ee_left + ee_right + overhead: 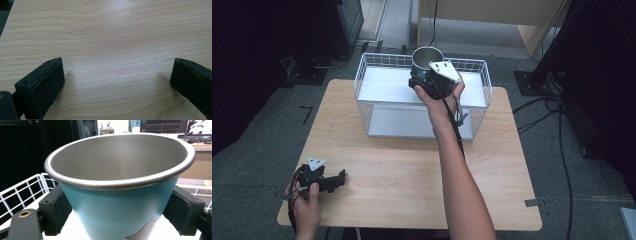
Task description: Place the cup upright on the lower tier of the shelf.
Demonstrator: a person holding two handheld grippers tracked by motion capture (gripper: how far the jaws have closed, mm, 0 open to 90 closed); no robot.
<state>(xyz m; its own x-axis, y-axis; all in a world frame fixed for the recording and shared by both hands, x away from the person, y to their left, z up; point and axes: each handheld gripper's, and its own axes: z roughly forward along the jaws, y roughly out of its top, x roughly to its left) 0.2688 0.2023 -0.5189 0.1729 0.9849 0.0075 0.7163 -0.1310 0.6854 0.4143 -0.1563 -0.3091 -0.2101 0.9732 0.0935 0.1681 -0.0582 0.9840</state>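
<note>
Teal-walled steel cup (120, 202) sits clamped between the right gripper's (428, 79) fingers over the wire basket (374, 62); it may slip or clip the rim. Left gripper (328, 181) fingers rest apart.

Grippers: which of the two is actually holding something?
The right gripper, over the wire basket, clamps the teal metal cup. The left gripper hangs open over bare table.

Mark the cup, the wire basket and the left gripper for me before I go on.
cup (117, 205), right gripper view, on its teal outer wall.
wire basket (362, 75), high view, on its left rim.
left gripper (343, 176), high view, between its fingertips, above the table.
</note>
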